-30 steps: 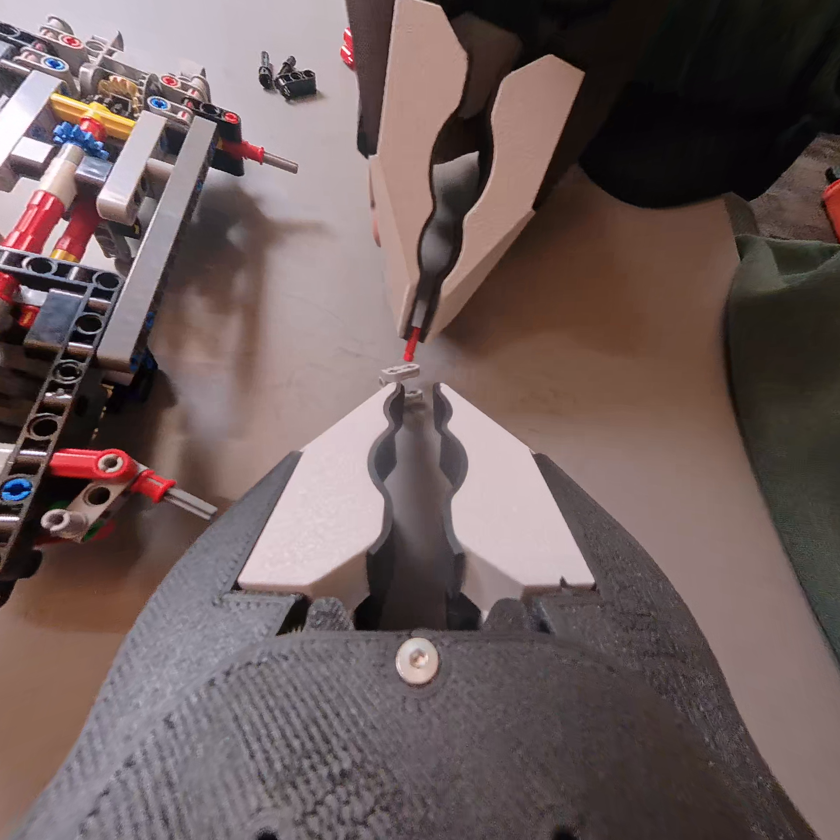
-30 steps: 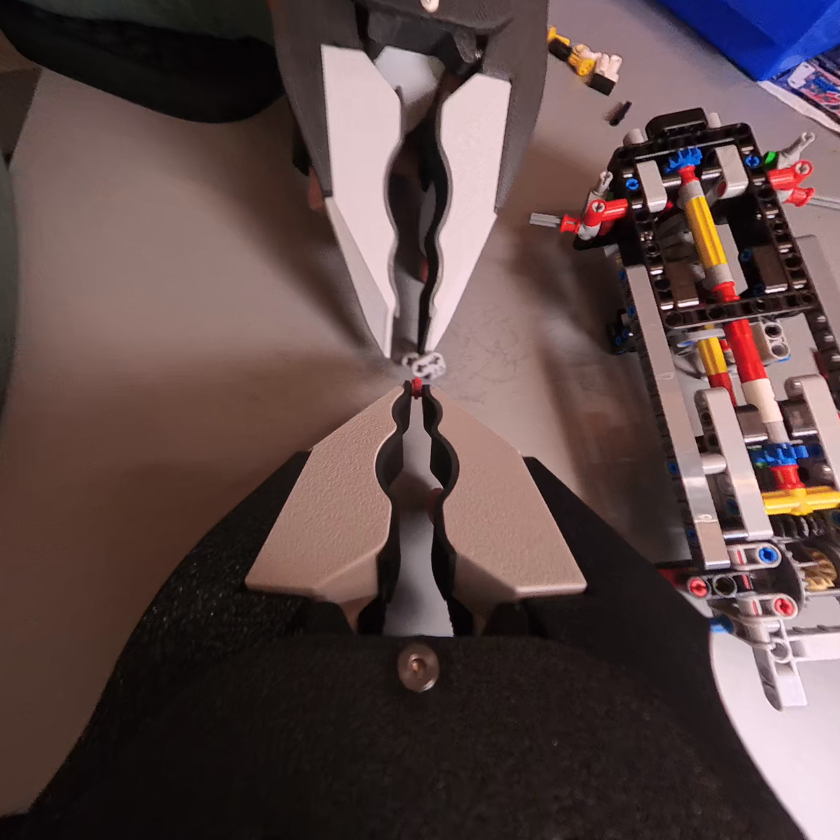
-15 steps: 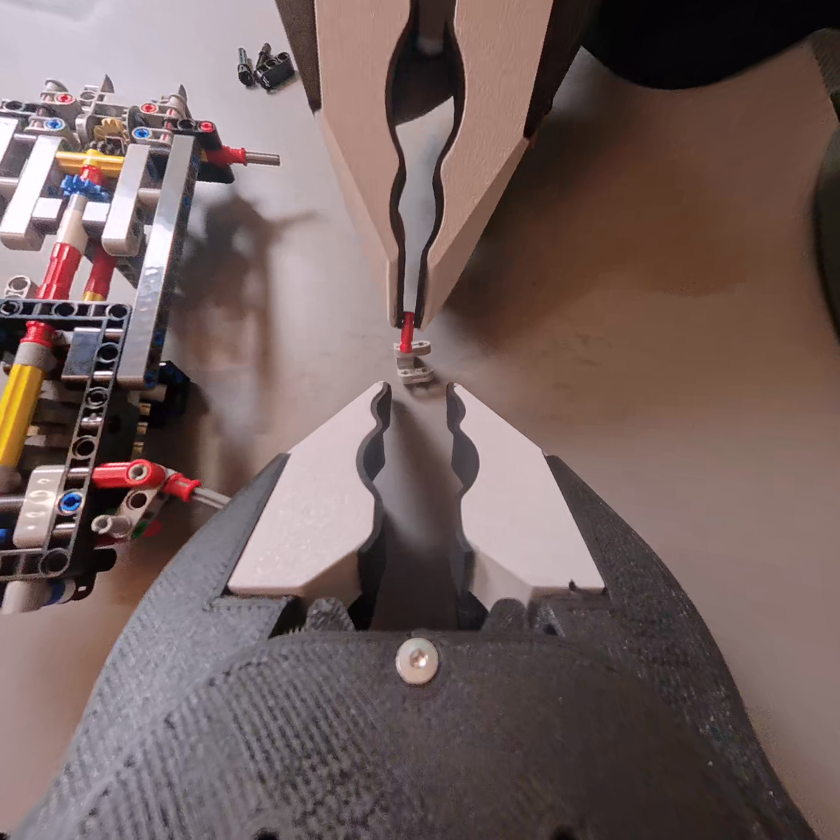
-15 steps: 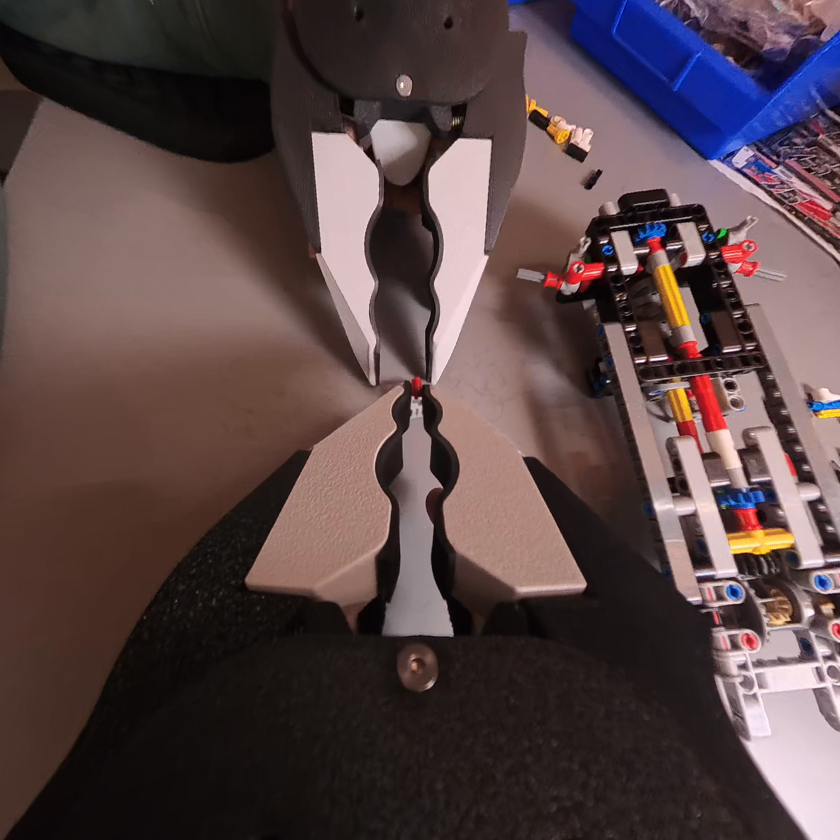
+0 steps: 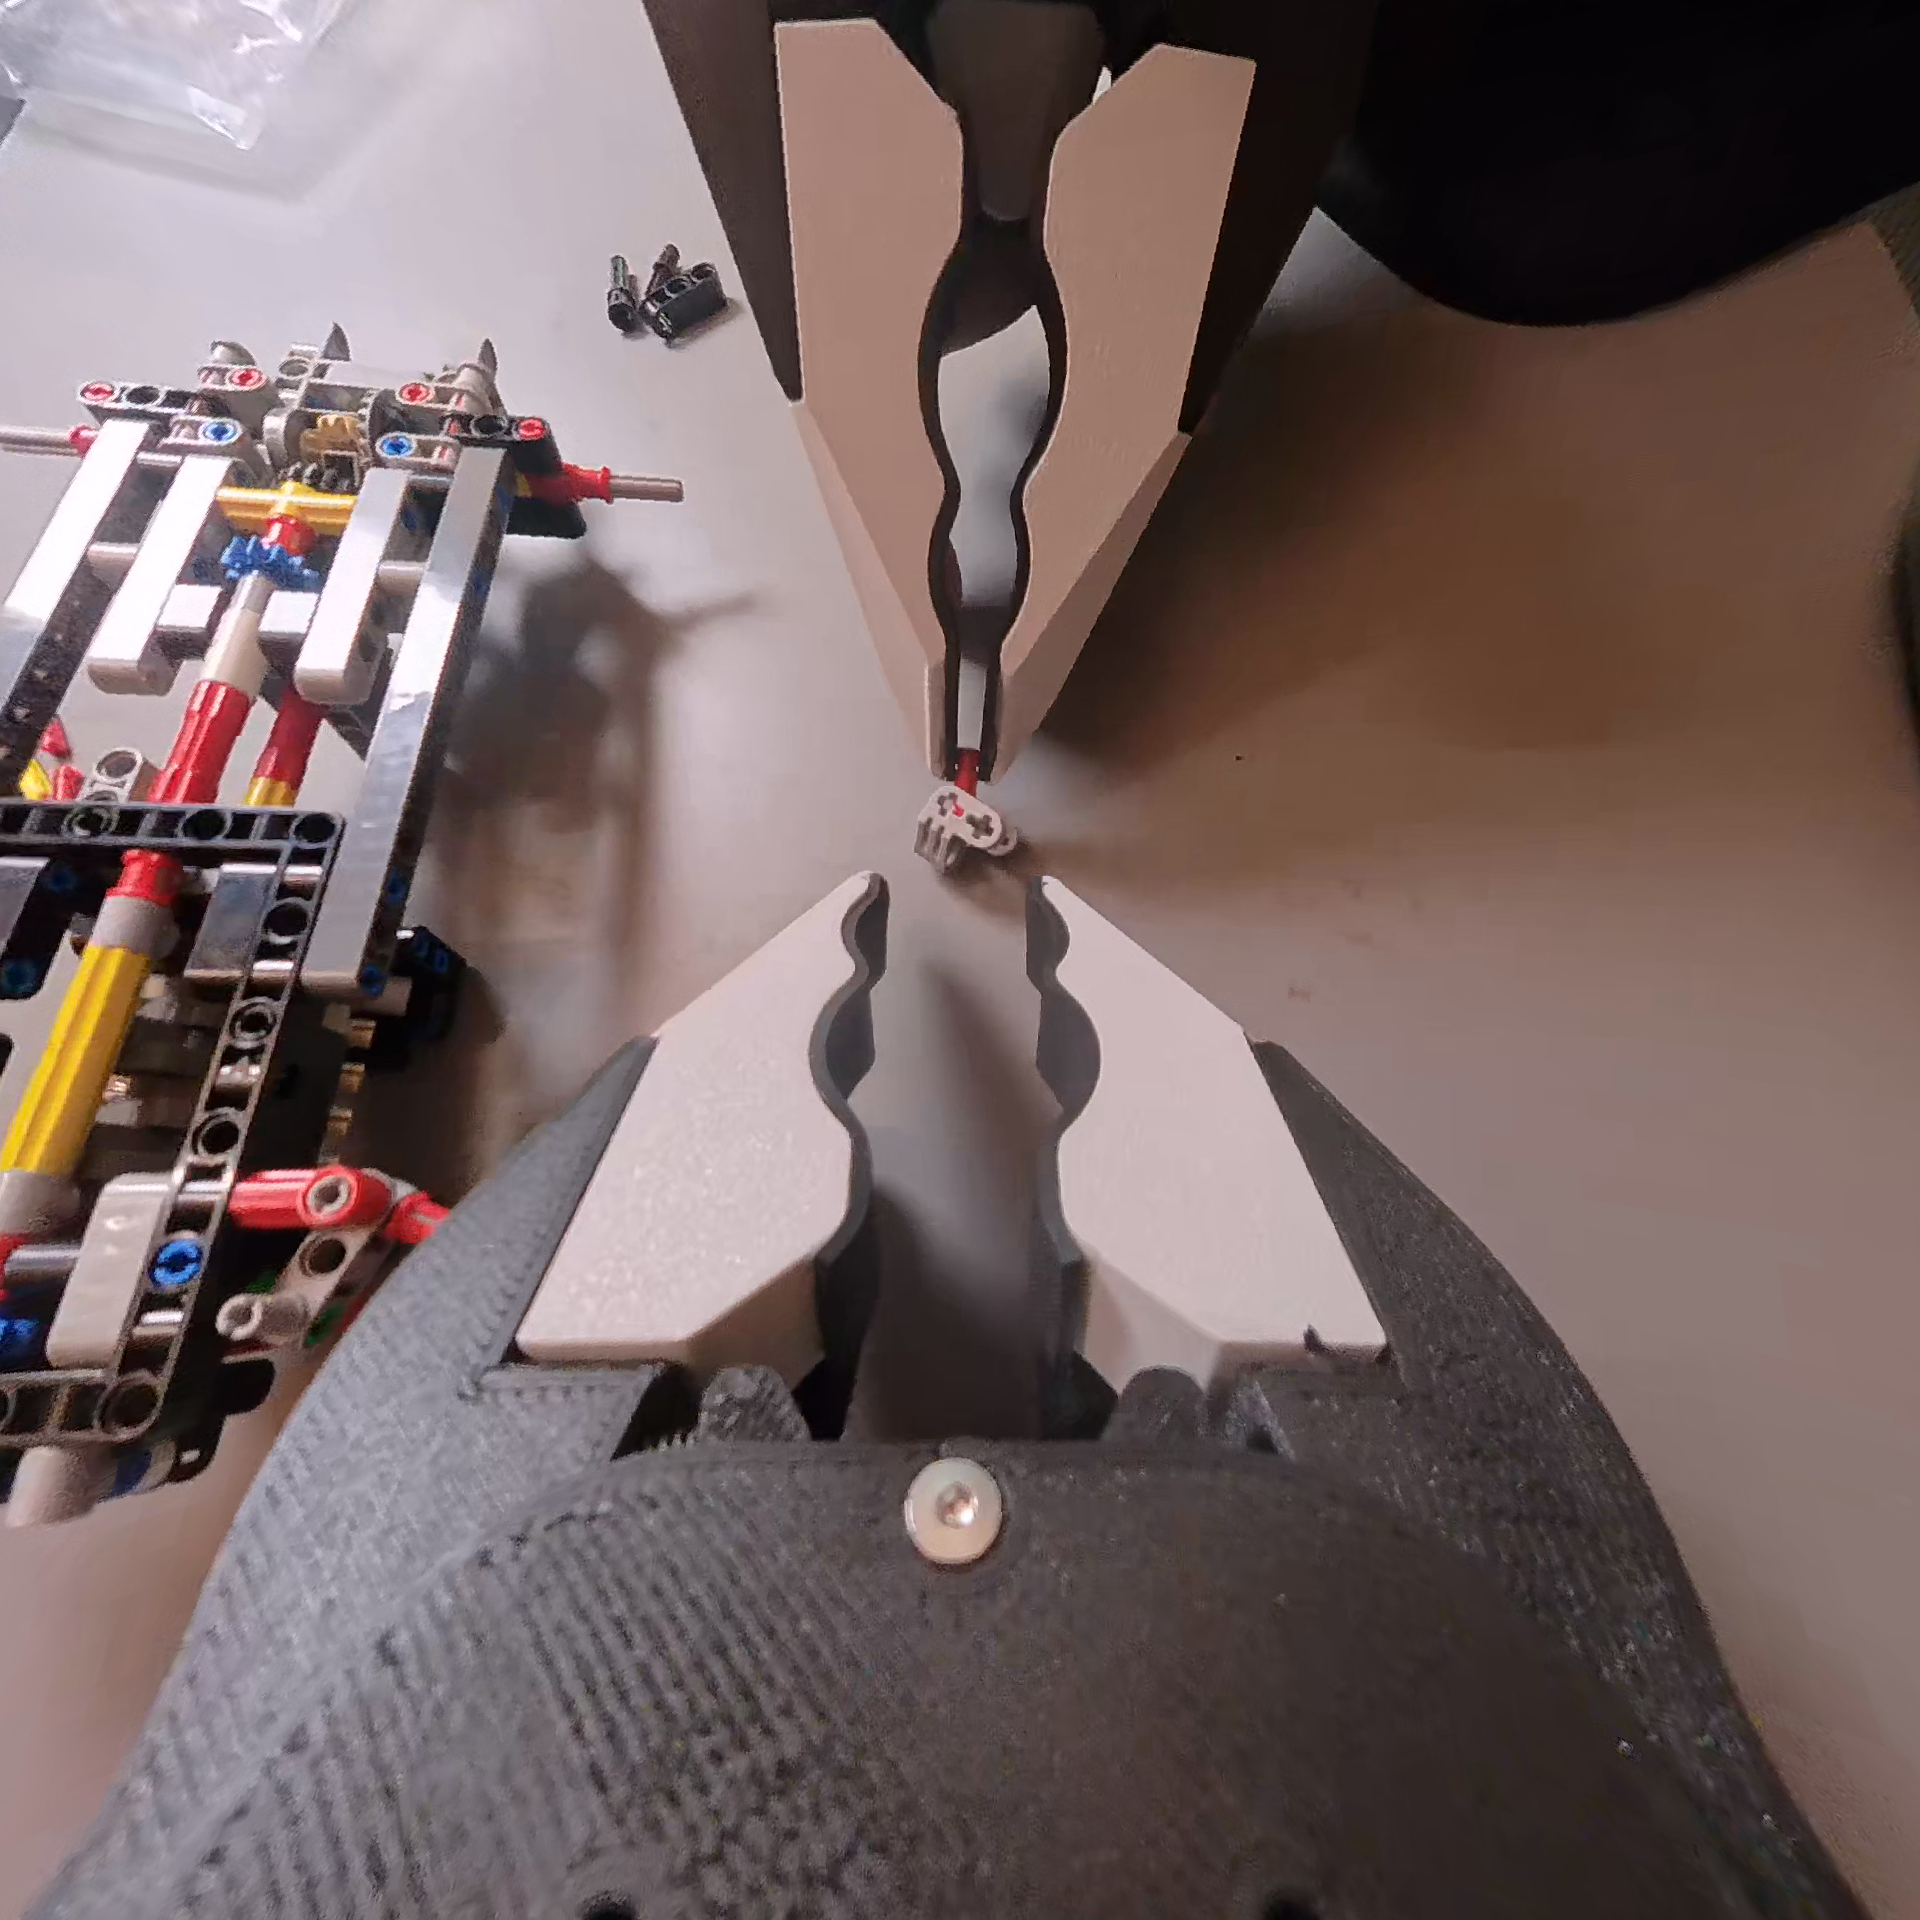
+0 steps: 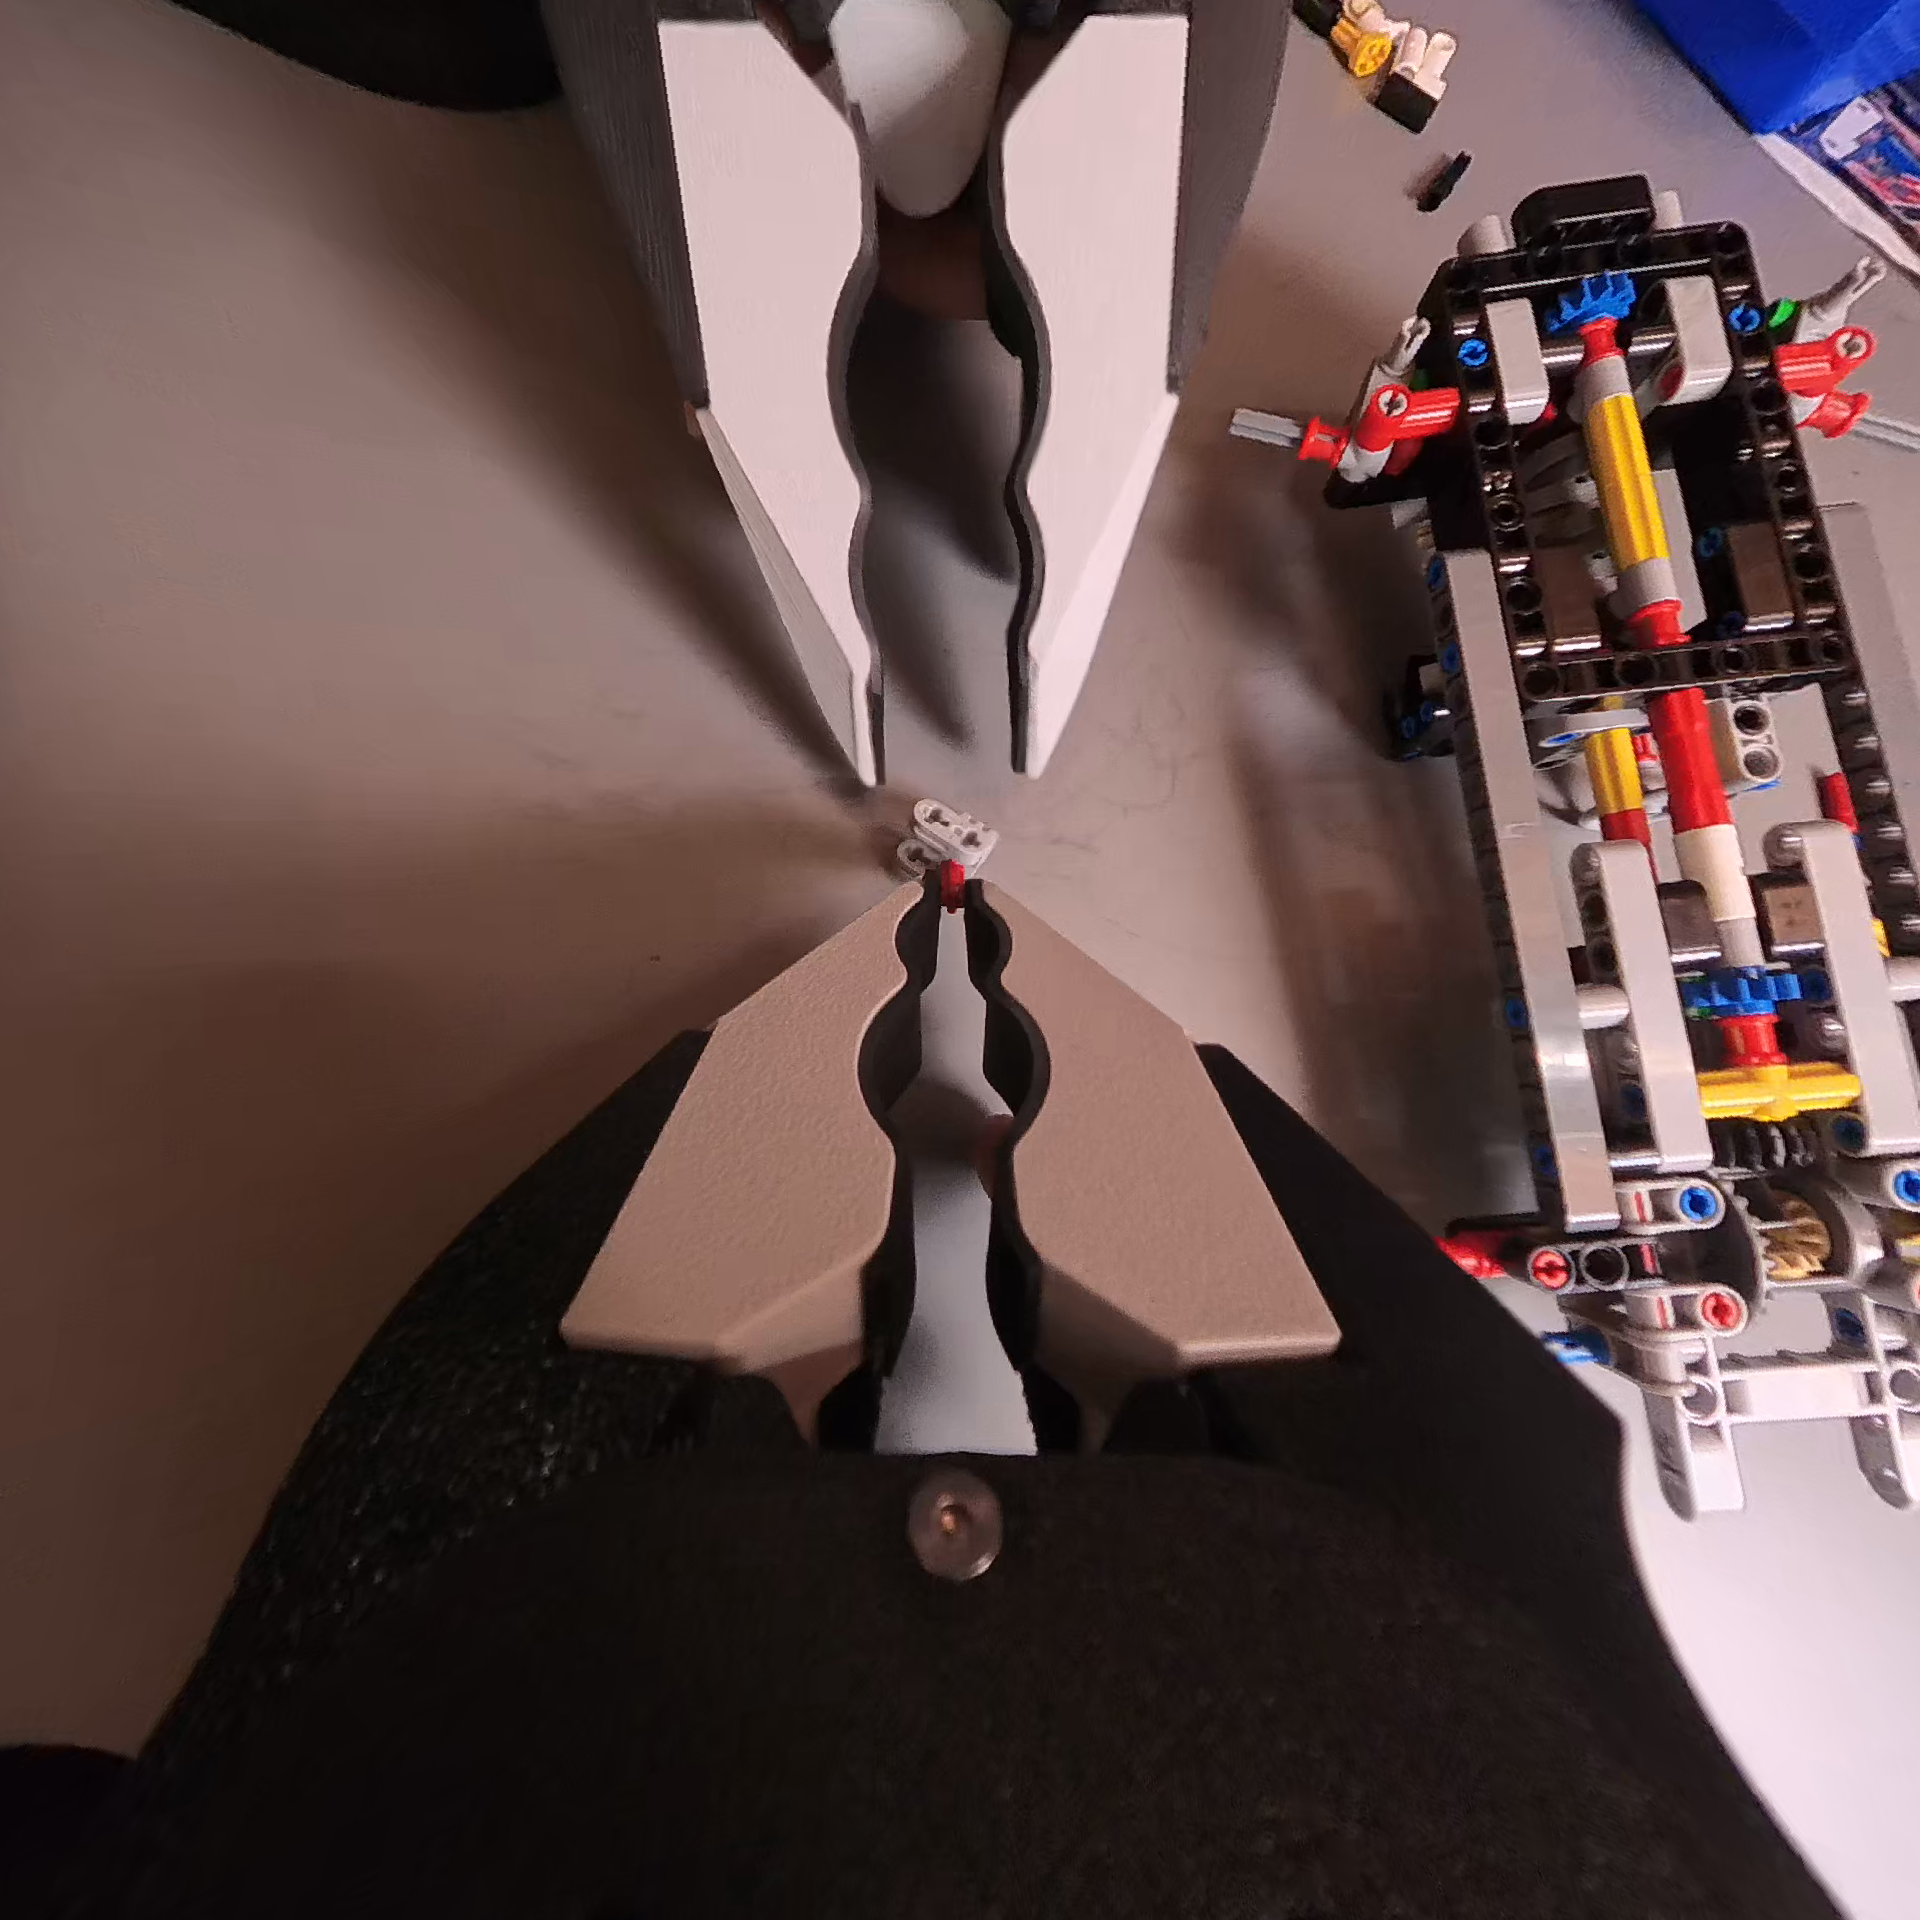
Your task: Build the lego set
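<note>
Progress on the build is judged to be partial; a long chassis frame (image 5: pixel 239 790) of black and grey beams, with yellow and red axles and blue gears inside, is already assembled and lies on the worktop (image 5: pixel 1455 935), to the left in the left wrist view and to the right in the right wrist view. Between the two grippers a small sub-step is in hand; a red pin (image 6: pixel 952 881) is pinched at the tips of the right gripper (image 6: pixel 948 899), whose fingers are pressed almost together on it, and its free end is pushed into a small light-grey connector (image 5: pixel 961 828) that rests on the worktop. The left gripper (image 5: pixel 956 894) is spread and holds nothing; the connector lies just beyond its tips. How deep the pin is seated cannot be told. This small piece is not yet joined to the chassis; a few loose black pins (image 5: pixel 665 296) and other small parts (image 6: pixel 1392 52) are still unused, so much is judged to be left.
</note>
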